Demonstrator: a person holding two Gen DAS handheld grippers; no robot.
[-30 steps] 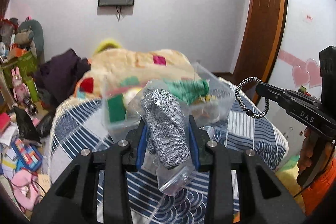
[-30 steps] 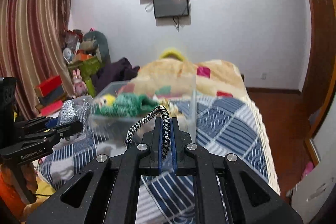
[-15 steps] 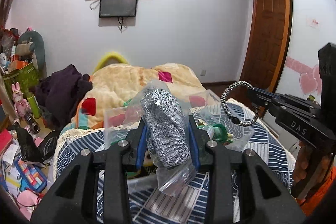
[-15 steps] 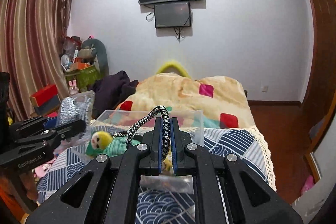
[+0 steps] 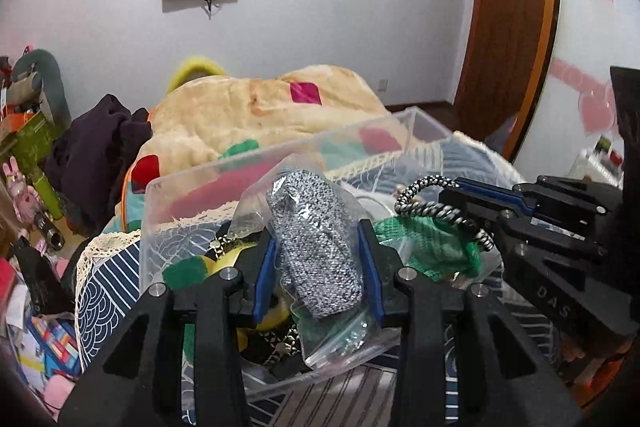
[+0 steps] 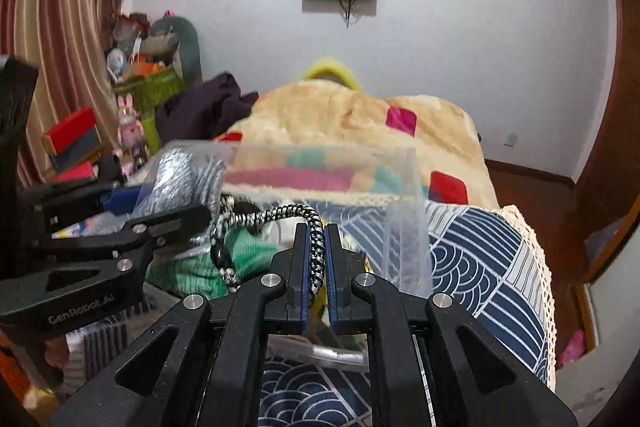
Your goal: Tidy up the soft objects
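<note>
My left gripper (image 5: 318, 259) is shut on a clear plastic bag holding a grey speckled knit roll (image 5: 316, 243), just above the open clear plastic bin (image 5: 168, 195). My right gripper (image 6: 316, 247) is shut on a black-and-white braided cord loop (image 6: 272, 217), also over the bin (image 6: 404, 227). Each gripper shows in the other view: the right one (image 5: 472, 203) with the cord (image 5: 436, 211), the left one (image 6: 160, 211) with the bag (image 6: 180, 179). A green knit item (image 5: 424, 243) and yellow soft things lie in the bin.
The bin sits on a bed with a blue-and-white patterned cover (image 6: 480, 251). A beige blanket with coloured squares (image 5: 248, 111) and dark clothes (image 5: 96, 147) lie behind. Toys and boxes crowd the left side (image 6: 136, 75). A wooden door (image 5: 508, 27) stands at the right.
Both grippers have moved forward and down towards the bin, which now sits directly beneath them. Both still hold their items.
</note>
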